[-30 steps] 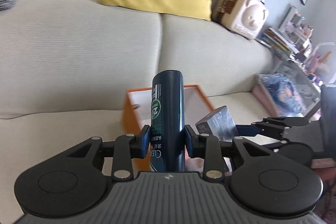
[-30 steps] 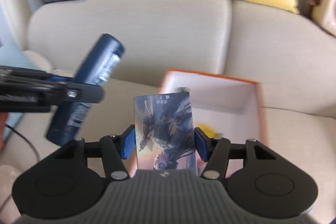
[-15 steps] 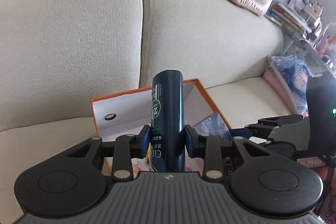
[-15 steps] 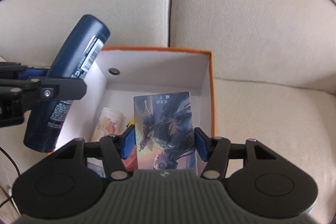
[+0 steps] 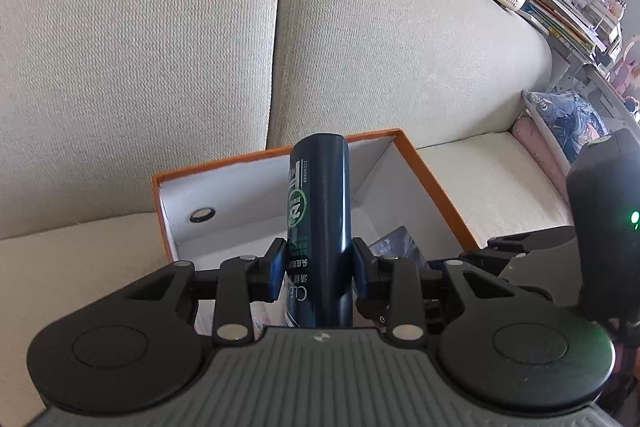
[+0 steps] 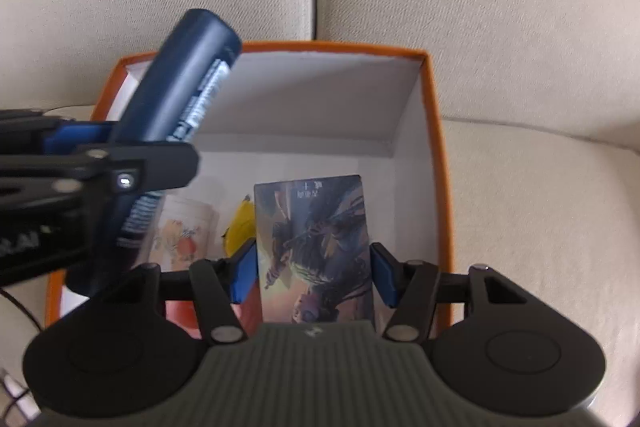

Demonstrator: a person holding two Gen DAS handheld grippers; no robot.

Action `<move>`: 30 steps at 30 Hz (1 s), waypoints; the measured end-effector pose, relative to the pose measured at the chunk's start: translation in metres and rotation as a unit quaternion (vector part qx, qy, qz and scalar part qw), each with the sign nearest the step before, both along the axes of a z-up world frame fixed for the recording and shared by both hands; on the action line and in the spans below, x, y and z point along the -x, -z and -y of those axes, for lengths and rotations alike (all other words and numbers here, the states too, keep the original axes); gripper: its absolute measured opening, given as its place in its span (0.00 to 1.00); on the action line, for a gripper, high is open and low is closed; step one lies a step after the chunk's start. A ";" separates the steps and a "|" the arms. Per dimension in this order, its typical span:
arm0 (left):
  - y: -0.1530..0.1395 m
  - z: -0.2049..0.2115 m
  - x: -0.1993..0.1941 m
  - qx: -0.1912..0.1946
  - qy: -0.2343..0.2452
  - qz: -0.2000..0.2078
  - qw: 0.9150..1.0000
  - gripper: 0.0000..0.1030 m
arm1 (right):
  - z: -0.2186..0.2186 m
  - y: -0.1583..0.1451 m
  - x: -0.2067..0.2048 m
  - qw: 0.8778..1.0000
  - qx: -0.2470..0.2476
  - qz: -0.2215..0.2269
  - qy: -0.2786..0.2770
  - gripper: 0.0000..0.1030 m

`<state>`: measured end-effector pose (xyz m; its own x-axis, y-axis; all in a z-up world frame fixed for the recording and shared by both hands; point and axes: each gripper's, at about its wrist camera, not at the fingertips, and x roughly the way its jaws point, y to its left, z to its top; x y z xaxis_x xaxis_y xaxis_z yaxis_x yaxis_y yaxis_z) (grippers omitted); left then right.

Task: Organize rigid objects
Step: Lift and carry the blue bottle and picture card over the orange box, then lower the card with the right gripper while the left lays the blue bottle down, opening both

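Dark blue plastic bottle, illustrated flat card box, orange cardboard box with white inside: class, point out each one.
Dark blue plastic bottle (image 5: 324, 211): left wrist view, on its upper body.
Illustrated flat card box (image 6: 316, 247): right wrist view, on its printed face.
Orange cardboard box (image 6: 434, 115): right wrist view, on its right rim.

Left gripper (image 5: 319, 267): matte black plastic, two round discs at the base corners, grey ribbed plate between them with a small logo at its top edge. Black linkage bars with silver rivet heads, triangular cut-outs in the outer arms. Fingers (image 5: 277, 269) tipped with dark blue pads. Right gripper (image 6: 313, 275): same build, black discs, grey ribbed plate, silver rivets, brighter blue pads (image 6: 244, 275). From the left camera its black housing shows a green LED (image 5: 634, 216)
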<state>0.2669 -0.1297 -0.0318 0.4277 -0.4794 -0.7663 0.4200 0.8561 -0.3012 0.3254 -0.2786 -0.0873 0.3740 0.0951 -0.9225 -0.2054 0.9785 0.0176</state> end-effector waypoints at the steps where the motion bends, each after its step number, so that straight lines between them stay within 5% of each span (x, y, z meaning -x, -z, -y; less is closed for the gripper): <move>1: 0.001 -0.001 0.000 0.001 0.001 -0.002 1.000 0.37 | 0.001 0.000 0.000 1.000 -0.003 -0.008 0.004 0.58; 17: 0.000 -0.007 0.004 0.009 -0.003 -0.007 1.000 0.37 | -0.014 -0.002 0.006 0.998 0.054 -0.029 0.015 0.56; 21: 0.002 -0.007 0.002 0.009 -0.003 -0.014 1.000 0.37 | -0.009 -0.009 0.005 1.000 0.020 -0.003 -0.006 0.34; 24: 0.007 -0.005 -0.005 0.016 0.008 -0.033 0.999 0.37 | -0.009 -0.020 0.006 0.999 0.002 0.044 -0.014 0.31; 27: 0.006 0.014 -0.009 -0.040 0.075 -0.008 0.996 0.37 | 0.000 -0.032 0.016 0.995 -0.014 0.098 -0.009 0.31; 30: 0.001 0.038 -0.007 -0.106 0.157 0.034 0.981 0.37 | 0.009 -0.034 0.022 0.993 -0.028 0.110 0.004 0.31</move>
<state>0.2736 -0.1681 -0.0324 0.3374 -0.4294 -0.8377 0.6864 0.7213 -0.0932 0.3031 -0.2877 -0.0537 0.5676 0.1395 -0.8114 -0.2017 0.9791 0.0272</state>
